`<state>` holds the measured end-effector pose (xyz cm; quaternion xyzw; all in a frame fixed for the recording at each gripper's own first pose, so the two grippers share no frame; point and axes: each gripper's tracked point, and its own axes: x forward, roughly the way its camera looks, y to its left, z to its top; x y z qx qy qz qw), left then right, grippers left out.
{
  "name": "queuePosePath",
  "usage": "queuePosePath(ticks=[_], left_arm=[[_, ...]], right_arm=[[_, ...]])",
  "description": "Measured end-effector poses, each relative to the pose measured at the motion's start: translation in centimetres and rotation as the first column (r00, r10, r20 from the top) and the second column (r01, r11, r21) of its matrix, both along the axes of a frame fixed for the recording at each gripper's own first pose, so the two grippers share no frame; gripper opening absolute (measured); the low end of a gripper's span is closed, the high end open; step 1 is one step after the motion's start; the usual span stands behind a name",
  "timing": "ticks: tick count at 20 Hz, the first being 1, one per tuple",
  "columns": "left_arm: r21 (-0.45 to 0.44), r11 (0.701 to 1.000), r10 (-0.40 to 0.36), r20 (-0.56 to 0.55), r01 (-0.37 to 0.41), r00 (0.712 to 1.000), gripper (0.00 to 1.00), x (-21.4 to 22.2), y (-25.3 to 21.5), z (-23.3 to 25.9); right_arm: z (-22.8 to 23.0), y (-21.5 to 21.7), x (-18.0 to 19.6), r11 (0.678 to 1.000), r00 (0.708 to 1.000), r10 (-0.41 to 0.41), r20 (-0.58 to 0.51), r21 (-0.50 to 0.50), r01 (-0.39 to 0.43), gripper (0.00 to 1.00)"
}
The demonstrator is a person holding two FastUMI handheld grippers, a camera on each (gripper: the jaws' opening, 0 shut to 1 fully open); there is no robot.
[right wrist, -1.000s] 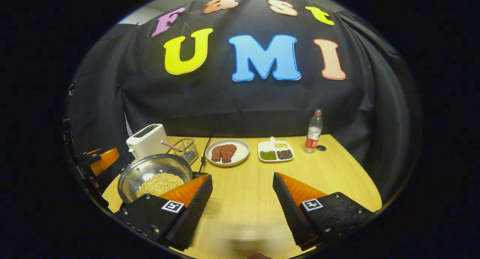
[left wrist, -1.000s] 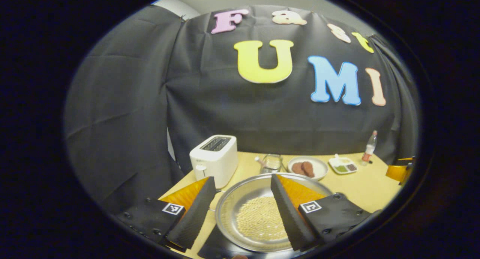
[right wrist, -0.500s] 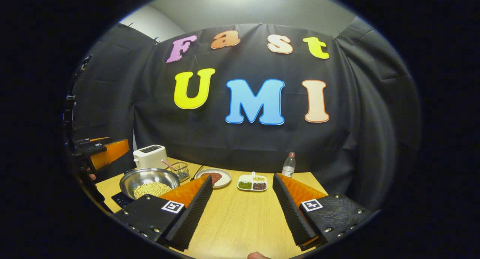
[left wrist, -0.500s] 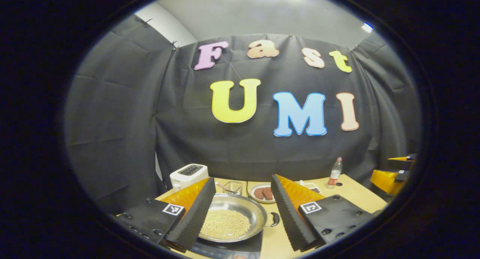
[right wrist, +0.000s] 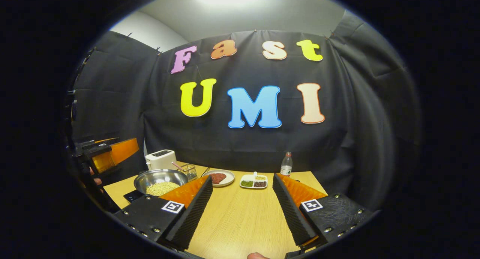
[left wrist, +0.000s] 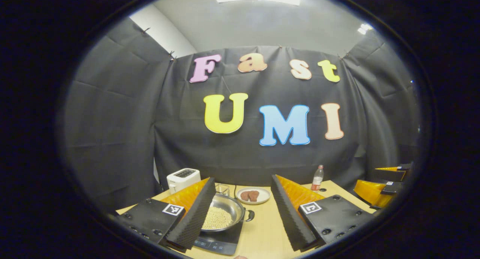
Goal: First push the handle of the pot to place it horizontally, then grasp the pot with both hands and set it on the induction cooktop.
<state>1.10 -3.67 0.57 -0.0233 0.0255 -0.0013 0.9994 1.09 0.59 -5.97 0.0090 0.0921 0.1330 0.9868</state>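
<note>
Sitting at lower centre of the left gripper view: pot (left wrist: 222, 213) on the induction cooktop (left wrist: 220, 241), holding pale beans, side handle (left wrist: 249, 215) pointing right. Hovering spread and empty: left gripper (left wrist: 243, 214); likewise right gripper (right wrist: 242, 208) over bare table (right wrist: 240, 221). Likely handling stiff, slick, bottom-heavy; gripping best at opposite rim handles, keeping level.

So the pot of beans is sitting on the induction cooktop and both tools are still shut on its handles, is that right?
Not quite. The pot does sit on the induction cooktop, but both tools are open and clear of it: the left gripper view shows the left tool empty, and the right gripper view the right tool over bare table.
</note>
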Motion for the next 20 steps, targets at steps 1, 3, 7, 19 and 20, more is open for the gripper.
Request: queuePosePath(ticks=[1,3,7,19,20], left_arm=[[0.000,1.000,-0.008,-0.003,0.008,1.000,0.96,-0.5,0.0,0.0],[0.009,1.000,-0.009,0.023,0.009,1.000,0.94,-1.6,0.6,1.1],[0.002,1.000,-0.003,0.041,0.003,0.999,0.97,-3.2,2.0,1.8],[-0.006,1.000,-0.023,0.086,0.024,0.996,0.99,-5.4,2.9,1.8],[-0.006,1.000,-0.022,0.091,0.022,0.996,0.99,-5.4,3.2,1.9]], right_arm=[[0.1,0.1,-0.3,1.000,1.000,-0.006,-0.003,0.005,0.006,0.98],[0.8,0.8,-0.7,1.000,1.000,0.001,0.011,0.025,-0.001,0.98],[1.6,1.7,-1.6,1.000,1.000,0.001,0.030,0.022,-0.002,0.98],[3.1,3.6,-3.7,1.000,0.997,-0.010,0.072,0.026,0.008,0.98],[3.4,3.9,-3.6,1.000,0.997,-0.008,0.080,0.028,0.005,0.98]])
